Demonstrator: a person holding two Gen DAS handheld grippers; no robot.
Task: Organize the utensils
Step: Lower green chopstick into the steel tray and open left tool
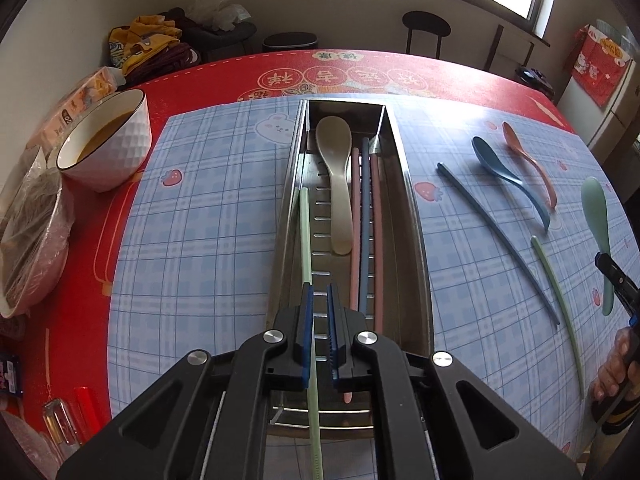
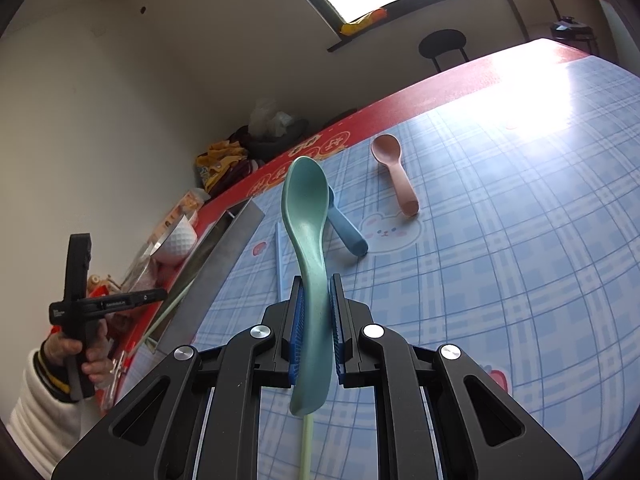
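Observation:
My left gripper (image 1: pixel 319 290) hovers over the near end of the steel tray (image 1: pixel 416 240), shut on a pale green chopstick (image 1: pixel 306 232) that runs along its left pad with its far end down in the tray. In the tray lie a beige spoon (image 1: pixel 336 184), two pink chopsticks and a blue one. My right gripper (image 2: pixel 316 280) is shut on the handle of a teal spoon (image 2: pixel 304 200), held above the mat. On the mat lie a blue spoon (image 2: pixel 348 232), a pink spoon (image 2: pixel 394 172), a blue chopstick (image 1: pixel 496 240) and a green chopstick (image 1: pixel 560 320).
A white bowl of brown liquid (image 1: pixel 108 140) and a plastic-wrapped bowl (image 1: pixel 32 240) stand left of the tray on the red tablecloth. Small jars sit at the near left edge. A black stool (image 1: pixel 426 28) stands beyond the table's far edge.

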